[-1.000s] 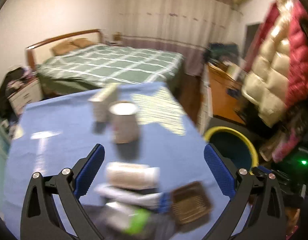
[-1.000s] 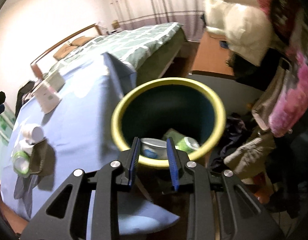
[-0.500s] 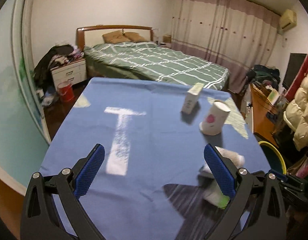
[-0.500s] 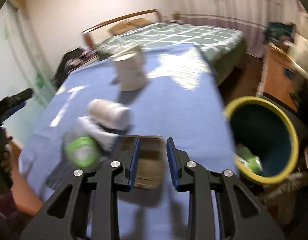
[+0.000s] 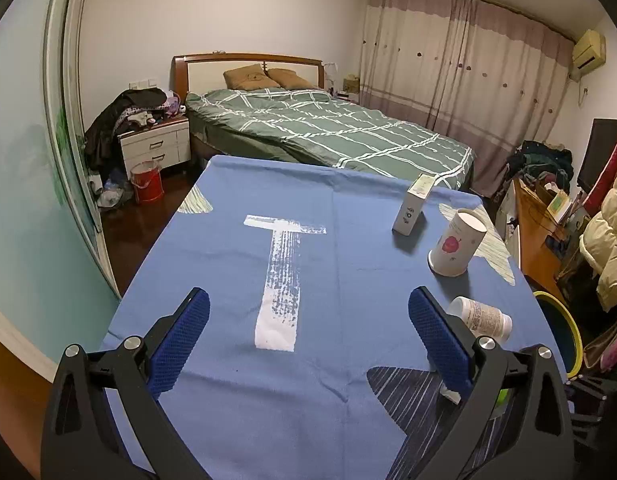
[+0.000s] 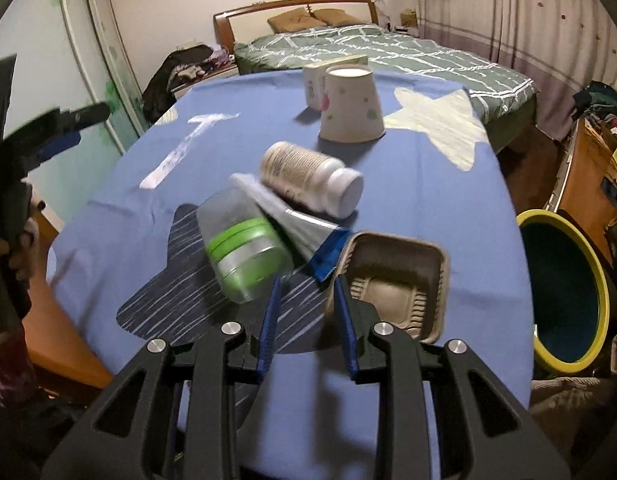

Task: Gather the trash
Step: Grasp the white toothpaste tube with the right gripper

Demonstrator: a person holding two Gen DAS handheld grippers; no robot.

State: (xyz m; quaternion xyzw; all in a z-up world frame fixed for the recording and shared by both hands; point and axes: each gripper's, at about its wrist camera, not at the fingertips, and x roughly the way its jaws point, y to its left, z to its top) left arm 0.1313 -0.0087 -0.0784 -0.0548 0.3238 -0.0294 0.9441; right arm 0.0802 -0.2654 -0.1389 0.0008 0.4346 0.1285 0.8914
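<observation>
On the blue tablecloth (image 6: 428, 208) lie a clear jar with a green lid (image 6: 244, 248), a squeezed tube (image 6: 292, 220), a white pill bottle (image 6: 312, 178) and a brown pulp tray (image 6: 392, 280). An upturned paper cup (image 6: 352, 104) and a small white box (image 5: 413, 205) stand farther back. My right gripper (image 6: 306, 300) hovers over the cloth between the jar and the tray, jaws narrowly apart and empty. My left gripper (image 5: 308, 332) is wide open and empty over the bare cloth; the pill bottle (image 5: 480, 316) lies by its right finger. The yellow-rimmed bin (image 6: 564, 292) stands right of the table.
A bed with a green checked cover (image 5: 328, 128) stands behind the table. A nightstand piled with clothes (image 5: 152, 136) and a red bucket (image 5: 147, 176) are at the left. A wooden desk (image 5: 540, 232) and hanging coats are on the right.
My right gripper has swung from over the bin back above the table, now over the pile of trash. My left gripper has swung left, so the trash sits at its right edge.
</observation>
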